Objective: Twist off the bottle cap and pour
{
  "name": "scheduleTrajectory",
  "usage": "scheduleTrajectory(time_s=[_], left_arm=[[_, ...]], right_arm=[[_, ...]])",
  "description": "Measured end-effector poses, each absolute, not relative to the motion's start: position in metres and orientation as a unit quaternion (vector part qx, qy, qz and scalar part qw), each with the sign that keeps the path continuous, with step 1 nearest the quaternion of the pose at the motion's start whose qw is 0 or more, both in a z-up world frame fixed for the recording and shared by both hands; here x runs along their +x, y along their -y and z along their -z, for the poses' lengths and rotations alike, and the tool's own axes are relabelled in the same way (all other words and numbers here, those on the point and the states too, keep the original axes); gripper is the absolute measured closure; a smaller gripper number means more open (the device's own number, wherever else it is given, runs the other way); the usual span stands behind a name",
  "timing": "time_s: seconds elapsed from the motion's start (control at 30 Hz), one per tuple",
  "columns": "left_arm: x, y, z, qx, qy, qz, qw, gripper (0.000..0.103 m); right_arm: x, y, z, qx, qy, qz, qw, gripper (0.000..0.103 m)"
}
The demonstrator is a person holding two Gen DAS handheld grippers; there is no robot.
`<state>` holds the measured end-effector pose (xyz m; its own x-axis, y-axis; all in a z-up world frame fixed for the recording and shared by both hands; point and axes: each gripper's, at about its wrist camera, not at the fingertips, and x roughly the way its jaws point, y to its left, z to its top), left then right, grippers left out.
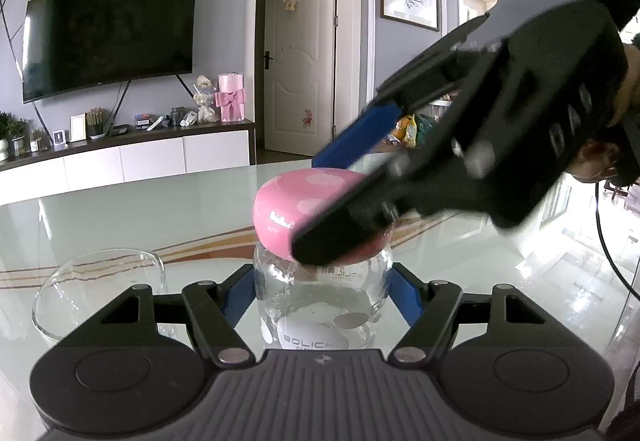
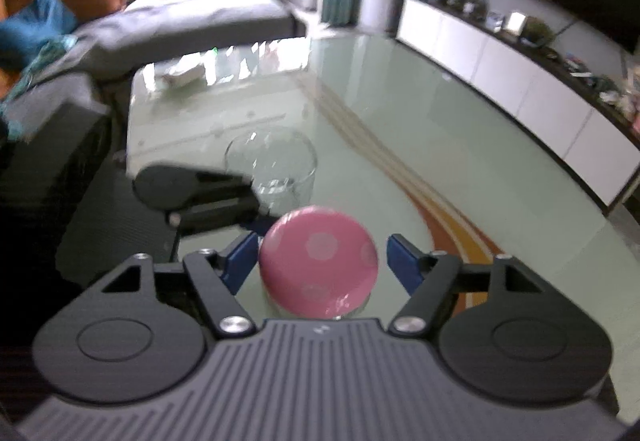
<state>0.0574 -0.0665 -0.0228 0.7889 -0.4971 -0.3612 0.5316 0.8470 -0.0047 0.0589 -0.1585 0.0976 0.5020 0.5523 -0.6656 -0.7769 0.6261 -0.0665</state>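
A clear glass bottle with a pink, white-dotted cap stands on the glass table. My left gripper is shut on the bottle's body, blue pads against both sides. My right gripper is above the cap, its blue pads on either side with a gap on the right, so it is open. In the left wrist view the right gripper comes in from the upper right and straddles the cap. An empty clear glass stands left of the bottle; it also shows in the right wrist view.
The pale green glass table has a brown curved stripe. A white TV cabinet and TV stand beyond it. A grey sofa lies past the table's far end. The left gripper's body sits beside the glass.
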Motion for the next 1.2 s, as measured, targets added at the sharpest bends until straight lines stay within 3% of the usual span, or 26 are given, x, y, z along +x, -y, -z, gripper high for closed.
scheduleTrajectory(time_s=[0.43,0.7,1.2], left_arm=[[0.056,0.067,0.028,0.049,-0.177,0.272,0.945,0.029],[0.053,0.066,0.029,0.048,-0.177,0.272,0.945,0.029],[0.057,0.062,0.022,0.045,-0.179,0.273,0.944,0.029]], right_arm=[[0.053,0.137,-0.095,-0.147,-0.356,-0.291,0.876,0.026],[0.052,0.127,-0.089,-0.162,-0.36,-0.272,0.878,0.038],[0.057,0.135,-0.092,-0.185,-0.351,-0.33,0.857,0.038]])
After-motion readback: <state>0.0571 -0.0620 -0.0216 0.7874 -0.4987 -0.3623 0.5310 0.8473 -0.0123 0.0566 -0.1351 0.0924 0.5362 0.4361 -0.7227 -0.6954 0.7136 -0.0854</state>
